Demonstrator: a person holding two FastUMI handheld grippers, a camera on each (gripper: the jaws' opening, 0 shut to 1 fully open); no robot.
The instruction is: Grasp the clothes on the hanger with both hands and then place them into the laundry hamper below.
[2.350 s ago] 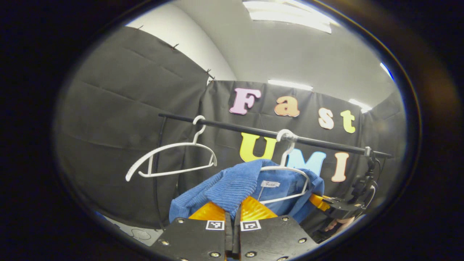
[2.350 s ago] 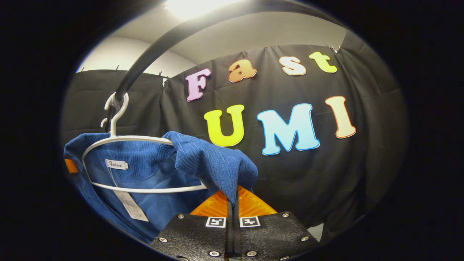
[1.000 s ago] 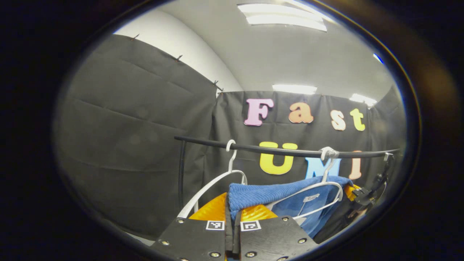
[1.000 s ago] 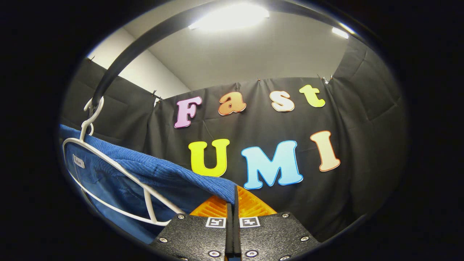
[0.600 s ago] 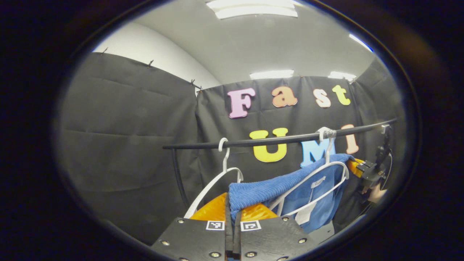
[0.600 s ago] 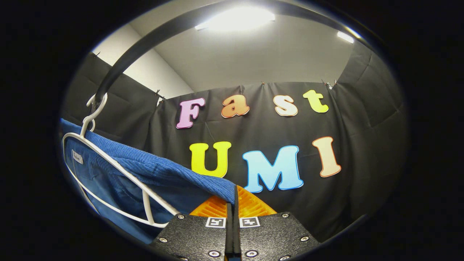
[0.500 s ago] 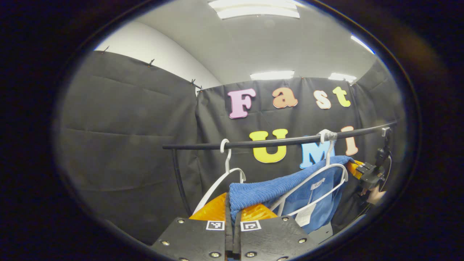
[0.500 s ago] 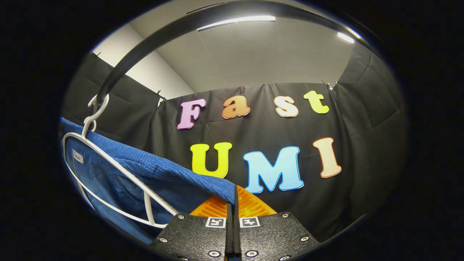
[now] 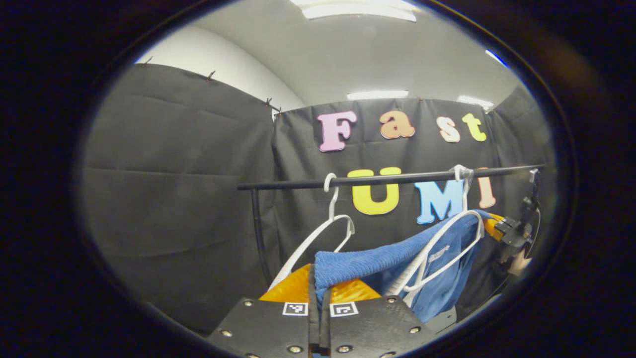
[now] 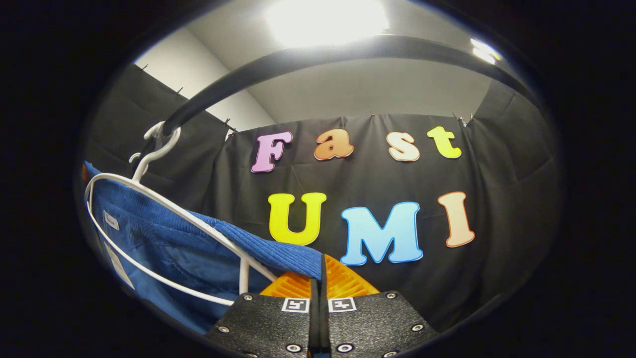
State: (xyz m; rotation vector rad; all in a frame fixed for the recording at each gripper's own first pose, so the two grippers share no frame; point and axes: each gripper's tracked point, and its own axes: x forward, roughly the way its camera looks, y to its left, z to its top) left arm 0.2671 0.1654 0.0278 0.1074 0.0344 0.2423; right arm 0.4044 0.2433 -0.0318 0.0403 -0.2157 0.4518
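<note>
Under the black rail [image 9: 387,178], the blue garment [image 9: 377,261] is stretched between the two grippers, partly draped on its white hanger [image 9: 447,248]. The left gripper [image 9: 318,298] has its fingers clamped together on a fold of the ribbed blue cloth at the near left end, and in the right gripper view the right gripper [image 10: 318,286] is likewise clamped on the garment [image 10: 208,248] at its other end, the cloth pinched between the closed fingers. Far right in the left gripper view, the right gripper [image 9: 507,229] and the hand [image 9: 519,262] holding it appear beside the garment's far shoulder. The hanger [image 10: 164,233] hooks over the rail [image 10: 308,57] and tilts, its wire frame showing bare in front of the cloth, which suggests the garment has slipped partway off but is not judged fully free. A second, empty hanger [image 9: 323,233] hangs on the rail to the left. So the two-handed grasp looks done; what is left is pulling the garment clear of the hanger, lowering it and letting it go into the hamper, which lies somewhere below. The main risk would be the collar snagging on the hanger as the cloth is drawn off.
</note>
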